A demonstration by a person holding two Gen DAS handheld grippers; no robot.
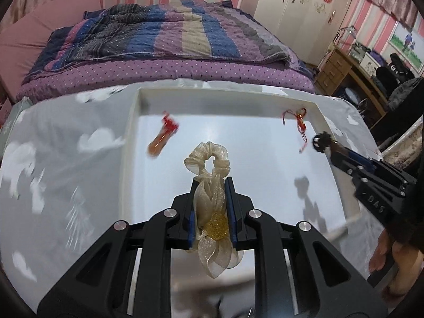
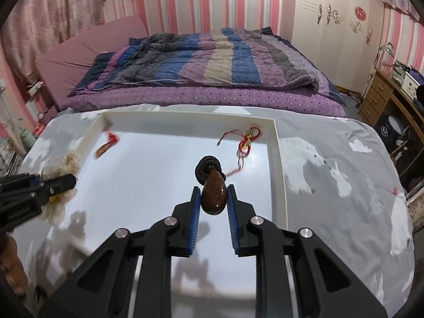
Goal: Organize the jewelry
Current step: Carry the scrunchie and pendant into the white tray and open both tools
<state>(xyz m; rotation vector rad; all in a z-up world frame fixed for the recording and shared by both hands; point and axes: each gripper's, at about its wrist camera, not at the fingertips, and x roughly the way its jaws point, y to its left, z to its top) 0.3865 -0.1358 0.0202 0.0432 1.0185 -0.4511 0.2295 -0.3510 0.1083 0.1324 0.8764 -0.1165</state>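
Left wrist view shows, nearest the lens, the left gripper [image 1: 211,182] clenched on a cream gauze scrunchie [image 1: 209,161] with a yellow beaded flower, the loop sticking out ahead of the fingertips and the petals hanging behind them; it appears to be carried above the white tray [image 1: 132,122], presumably so that it can be set down in a free spot. Further out on the tray floor a red-and-amber hair clip [image 1: 163,137] is seen, blurred, and in the far right corner a red cord charm [image 1: 298,119] lies close to the rim. The right gripper [image 1: 322,143] is seen from the side at the tray's right edge, with a dark ring at its tip; what is pinched there cannot be made out from this angle. That is supplied by the right wrist view: the right gripper [image 2: 212,189] is closed on a brown teardrop clip [image 2: 214,196] with a coiled black hair tie [image 2: 208,168] at its front end, held over the tray [image 2: 279,164] just short of the red cord charm [image 2: 246,140]. The left gripper [image 2: 63,182] and the scrunchie [image 2: 65,167] enter at the left edge, near the hair clip [image 2: 106,144]. Beyond the tray, the grey cloth with white animals [image 2: 331,164] is spread, and a bed [image 2: 212,61] stands behind it.
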